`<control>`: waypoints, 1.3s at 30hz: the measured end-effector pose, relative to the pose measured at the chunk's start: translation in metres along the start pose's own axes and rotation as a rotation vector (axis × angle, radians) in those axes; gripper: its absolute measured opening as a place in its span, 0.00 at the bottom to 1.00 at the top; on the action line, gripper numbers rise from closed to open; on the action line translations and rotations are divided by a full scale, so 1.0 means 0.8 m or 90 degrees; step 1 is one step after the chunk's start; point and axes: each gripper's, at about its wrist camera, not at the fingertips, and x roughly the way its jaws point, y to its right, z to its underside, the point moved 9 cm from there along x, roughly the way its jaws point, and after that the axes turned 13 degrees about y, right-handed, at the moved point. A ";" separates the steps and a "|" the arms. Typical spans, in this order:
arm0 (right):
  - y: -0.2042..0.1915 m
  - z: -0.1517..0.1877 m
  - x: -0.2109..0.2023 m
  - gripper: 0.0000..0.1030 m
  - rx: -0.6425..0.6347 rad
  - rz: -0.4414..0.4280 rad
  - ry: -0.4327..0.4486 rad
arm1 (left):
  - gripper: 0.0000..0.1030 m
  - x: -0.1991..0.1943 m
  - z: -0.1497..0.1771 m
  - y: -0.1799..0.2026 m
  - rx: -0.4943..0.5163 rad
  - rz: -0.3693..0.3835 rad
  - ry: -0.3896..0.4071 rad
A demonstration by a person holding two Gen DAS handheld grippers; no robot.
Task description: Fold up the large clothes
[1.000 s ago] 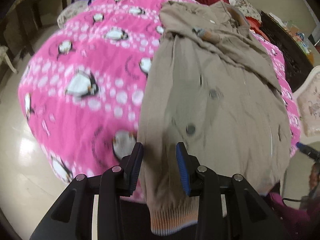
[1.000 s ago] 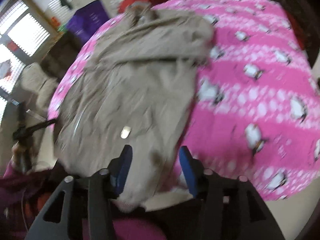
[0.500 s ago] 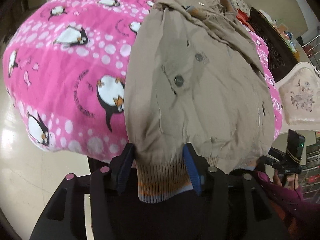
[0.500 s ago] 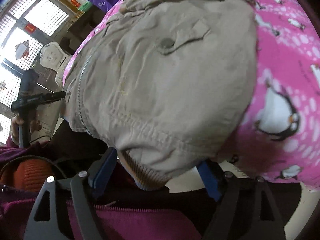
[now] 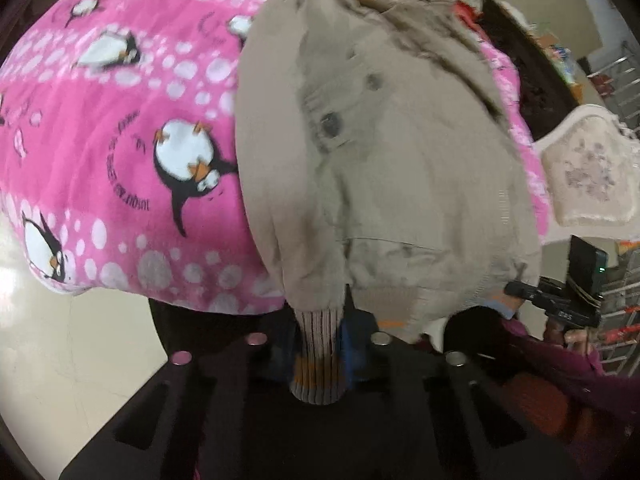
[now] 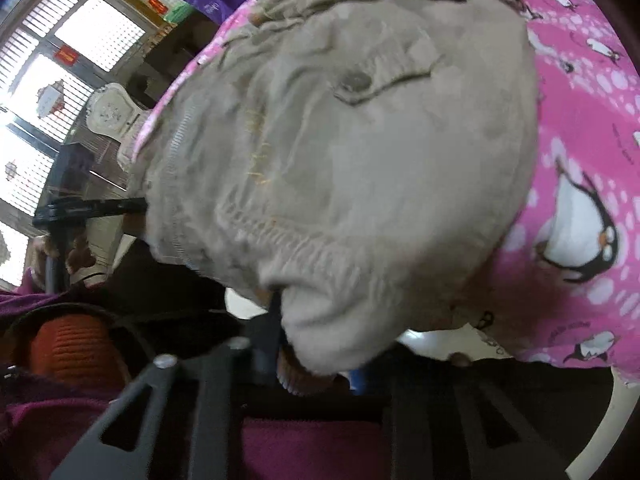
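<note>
Only blurred, unreadable lettering is seen on the pink penguin blanket (image 5: 120,128), beige jacket (image 5: 400,168) hem is clamped by left gripper (image 5: 318,344), right gripper (image 6: 316,364) just closed, pinching the hem corner.

Left tool (image 5: 318,344) clamped on ribbed hem (image 5: 318,364) of beige jacket (image 5: 384,168); jaws have just been closing, hem bunched betw. them; jacket lies on pink penguin blanket (image 5: 120,128), near edge hanging over; snap buttons (image 5: 330,126) face up; R of frame, other tool (image 5: 556,300) in a hand (image 5: 576,338), purple sleeve (image 5: 568,368); pale chair (image 5: 588,176) behind; cream floor (image 5: 80,344) lower L.
</note>
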 end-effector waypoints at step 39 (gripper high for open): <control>0.146 -0.492 -0.002 0.16 0.141 0.057 0.283 | 0.00 0.108 -0.511 0.058 -0.002 -0.019 0.249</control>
